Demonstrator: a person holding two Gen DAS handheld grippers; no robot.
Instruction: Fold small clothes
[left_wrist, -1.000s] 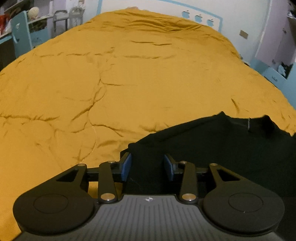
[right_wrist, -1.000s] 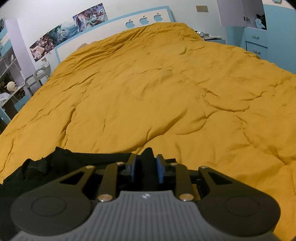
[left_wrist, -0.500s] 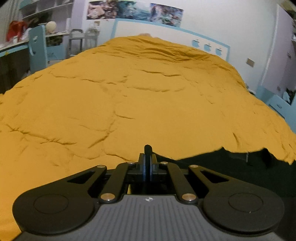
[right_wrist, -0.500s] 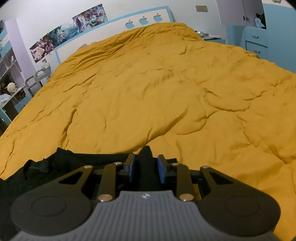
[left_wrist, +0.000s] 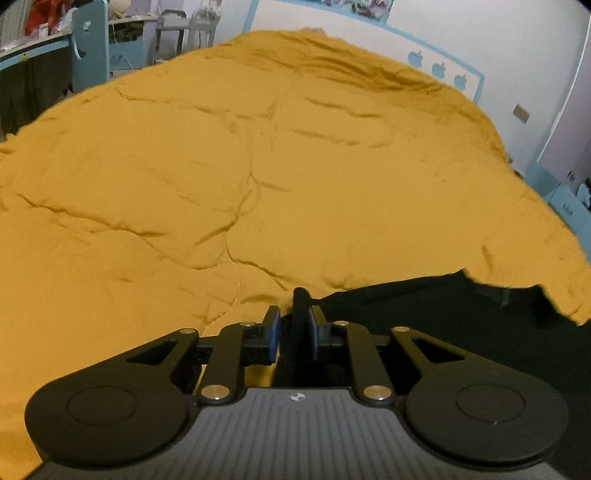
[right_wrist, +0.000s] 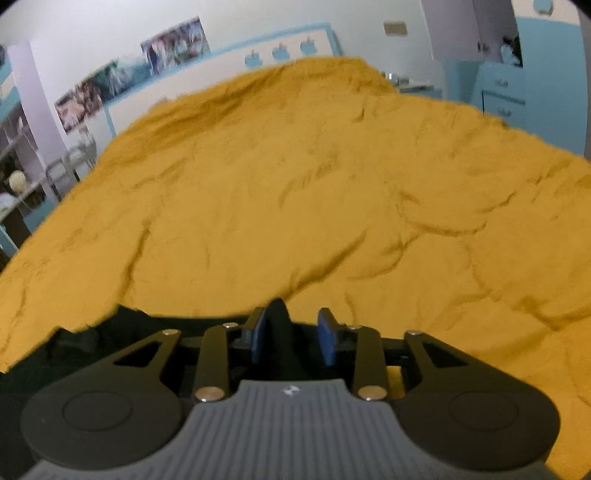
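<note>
Half a second ago the left gripper (left_wrist: 294, 334) had its blue pads pressed tight together on a pinch of the black garment (left_wrist: 443, 325); now the pads stand a little further apart, though a fold of dark cloth still rises between them and looks held. The right gripper (right_wrist: 291, 334) shows the bigger change: its pads have spread, and the ridge of cloth (right_wrist: 277, 325) that was nipped between them now leans against the left pad alone, with a clear gap to the right pad. The right wrist view is also smeared by motion, so that gripper is on the move. My reading is that the right side is letting go or has just let go, while the left side keeps its corner, which would fit the end of one fold or a re-grip for the next.

The garment lies on the orange bedspread (left_wrist: 258, 184), directly under and just ahead of both grippers, running off to the right of the left one and to the left of the right one. What may be a collar with a small tag (left_wrist: 504, 295) shows at its far edge in the left wrist view; nothing on the tag can be read.

As for writing, none is legible anywhere. The wall behind the bed carries apple-shaped blue decals (left_wrist: 437, 68) and a row of posters (right_wrist: 129, 88), too blurred to make out
</note>
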